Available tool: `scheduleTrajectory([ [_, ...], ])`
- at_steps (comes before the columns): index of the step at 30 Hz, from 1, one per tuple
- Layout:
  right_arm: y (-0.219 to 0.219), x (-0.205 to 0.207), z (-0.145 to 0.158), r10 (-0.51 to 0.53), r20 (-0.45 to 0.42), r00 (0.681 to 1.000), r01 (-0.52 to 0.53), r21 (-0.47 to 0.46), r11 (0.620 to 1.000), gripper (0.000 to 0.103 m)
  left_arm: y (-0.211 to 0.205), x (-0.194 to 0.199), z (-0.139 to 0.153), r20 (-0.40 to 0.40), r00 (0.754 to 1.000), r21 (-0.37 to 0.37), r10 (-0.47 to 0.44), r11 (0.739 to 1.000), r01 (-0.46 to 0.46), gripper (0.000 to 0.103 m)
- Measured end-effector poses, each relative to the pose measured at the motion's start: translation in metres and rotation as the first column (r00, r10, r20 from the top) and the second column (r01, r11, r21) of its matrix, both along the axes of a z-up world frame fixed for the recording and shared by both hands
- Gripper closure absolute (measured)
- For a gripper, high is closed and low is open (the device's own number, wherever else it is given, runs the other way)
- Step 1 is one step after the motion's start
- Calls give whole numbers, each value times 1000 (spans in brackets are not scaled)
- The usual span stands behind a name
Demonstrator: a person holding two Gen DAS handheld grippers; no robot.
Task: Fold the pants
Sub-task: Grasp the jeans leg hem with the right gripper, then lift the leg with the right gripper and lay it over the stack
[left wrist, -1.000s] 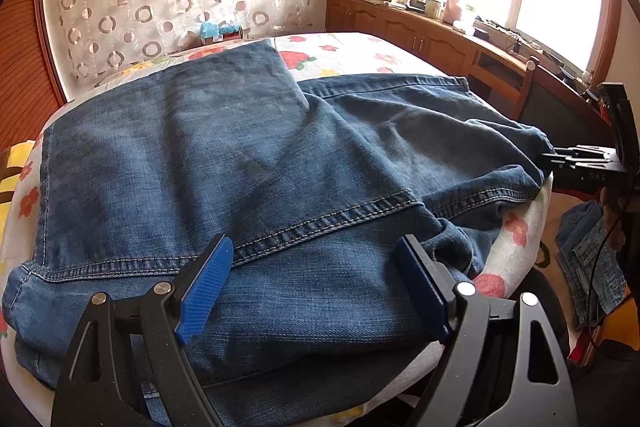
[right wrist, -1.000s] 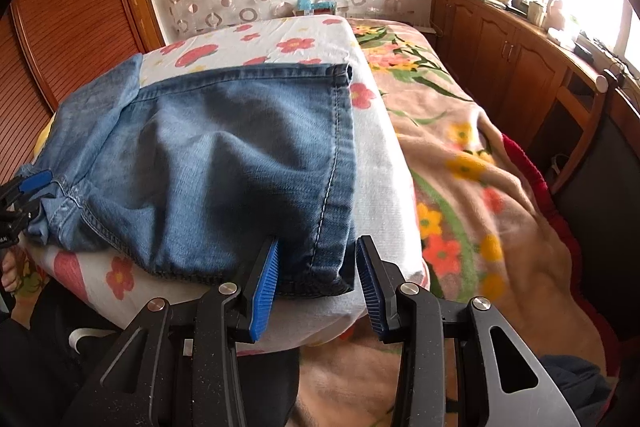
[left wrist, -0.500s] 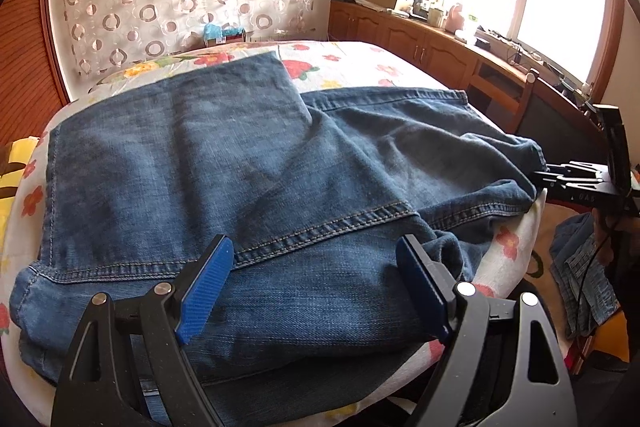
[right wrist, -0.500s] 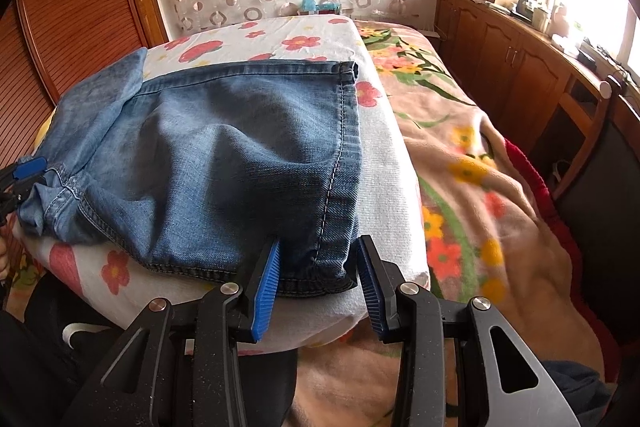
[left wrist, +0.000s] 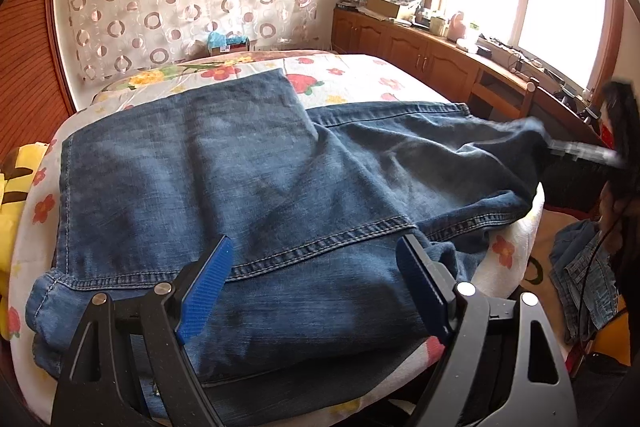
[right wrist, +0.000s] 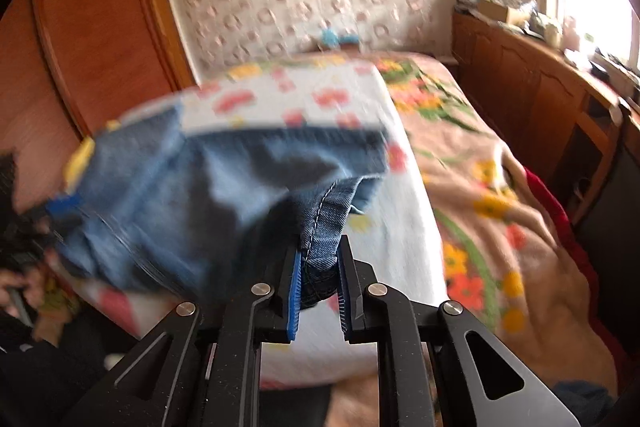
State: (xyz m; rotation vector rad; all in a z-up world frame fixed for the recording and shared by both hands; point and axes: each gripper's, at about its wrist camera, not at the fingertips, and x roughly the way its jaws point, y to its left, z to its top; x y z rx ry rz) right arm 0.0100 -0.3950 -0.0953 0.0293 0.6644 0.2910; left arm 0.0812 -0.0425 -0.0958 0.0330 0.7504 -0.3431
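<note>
Blue denim pants (left wrist: 248,187) lie spread over a floral-covered board on the bed, one part folded over the other. My left gripper (left wrist: 312,283) is open, its blue pads just above the near edge of the pants, holding nothing. My right gripper (right wrist: 319,281) is shut on the hem corner of the pants (right wrist: 324,223) and lifts it off the white cover. The rest of the denim (right wrist: 180,195) is blurred in the right wrist view. The right gripper also shows blurred at the far right of the left wrist view (left wrist: 580,151).
A floral white cover (right wrist: 400,227) lies under the pants, over a beige flowered blanket (right wrist: 500,211). Wooden cabinets (left wrist: 420,51) run under the window at the right. A yellow cloth (left wrist: 12,187) lies at the left. More denim (left wrist: 580,279) hangs at the right.
My right gripper closed on the hem corner and pulled it up off the cover. My left gripper stayed open and nearly still over the near edge.
</note>
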Motion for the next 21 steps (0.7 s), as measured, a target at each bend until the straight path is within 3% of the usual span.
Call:
scheduleTrajectory([
  [5, 24, 4, 48, 90, 106, 990, -94, 38, 995, 88, 11, -2, 5, 13, 1000, -9, 20, 1000, -20, 19],
  [9, 61, 11, 81, 177, 182, 967, -183, 18, 983, 88, 23, -4, 11, 28, 998, -17, 50, 999, -49, 19],
  [17, 149, 20, 126, 369, 272, 889, -384, 3, 923, 88, 59, -11, 26, 65, 990, -33, 121, 992, -119, 19],
  [21, 195, 28, 135, 460, 274, 845, -476, -12, 880, 88, 81, -18, 32, 83, 982, -45, 168, 985, -165, 19],
])
